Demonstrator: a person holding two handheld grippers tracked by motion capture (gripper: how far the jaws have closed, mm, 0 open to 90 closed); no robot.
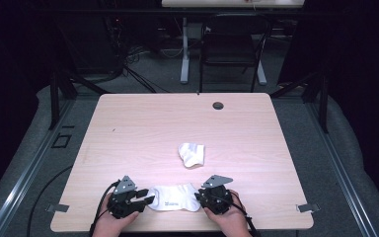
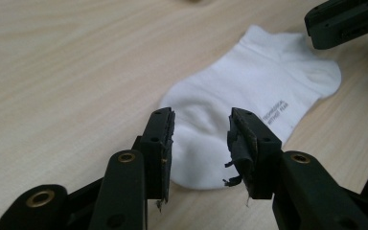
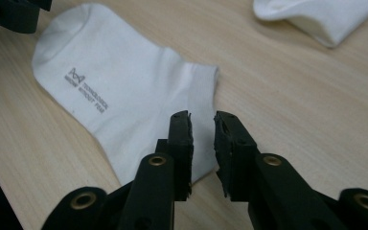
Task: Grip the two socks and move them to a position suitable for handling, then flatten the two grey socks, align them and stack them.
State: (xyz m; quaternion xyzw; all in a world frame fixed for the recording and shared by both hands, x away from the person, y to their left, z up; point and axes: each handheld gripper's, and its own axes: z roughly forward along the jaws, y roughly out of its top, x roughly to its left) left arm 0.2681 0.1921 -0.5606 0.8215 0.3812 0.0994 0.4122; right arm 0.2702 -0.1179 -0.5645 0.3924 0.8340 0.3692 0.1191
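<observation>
Dark room all around, with a chair [image 1: 229, 47] behind, and a pale wood worktop [image 1: 128, 128] in the light. I have two socks to work with. One flat sock [image 1: 173, 198] lies near the front edge of the worktop, about the middle of that edge. It is spread out long, toe to one side and cuff to the other. I think it lies that way so each claw can get at one end.

My left claw [image 2: 199, 148] sits at one end of the flat sock. It is released: the jaws stand apart with the sock end low between them, and the pads do not press on it. My right claw [image 3: 202, 143] sits at the other end, by the cuff. It is released too, with a small gap between the jaws and the cloth just under them. So the flat sock rests on the wood and nothing grips it.

A second sock [image 1: 192, 154] lies bunched up near the middle of the worktop, apart from the flat one. My guess is it waits to be paired.

From the high view I see both socks and both hands at once. The claw views let me see the gaps in the jaws and the small grey print [image 3: 87, 91] on the flat sock.
</observation>
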